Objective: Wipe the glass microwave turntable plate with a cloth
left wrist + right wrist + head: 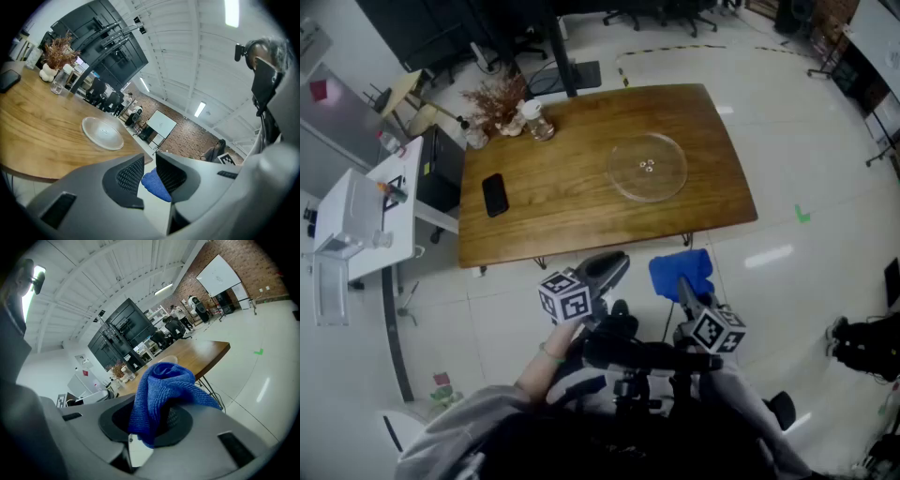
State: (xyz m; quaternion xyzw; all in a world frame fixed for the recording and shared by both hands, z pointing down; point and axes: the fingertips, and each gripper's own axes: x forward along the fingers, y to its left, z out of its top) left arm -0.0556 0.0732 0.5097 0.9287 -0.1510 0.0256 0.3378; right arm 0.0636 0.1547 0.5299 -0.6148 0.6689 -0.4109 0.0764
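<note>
The clear glass turntable plate (647, 167) lies flat on the right half of the wooden table (572, 211), and it also shows in the left gripper view (102, 132). Both grippers hang over the floor on my side of the table's front edge, well short of the plate. My right gripper (682, 281) is shut on a bunched blue cloth (680, 272), which spills up out of its jaws (161, 390). My left gripper (614, 265) holds nothing; its jaws stand almost together with a thin slit between them (150, 164).
On the table's left part lie a black phone (495, 195), a vase of dried flowers (494, 101) and a glass jar (540, 122). A white cabinet (356, 220) and a black box (441, 169) stand left of the table. Office chairs stand beyond it.
</note>
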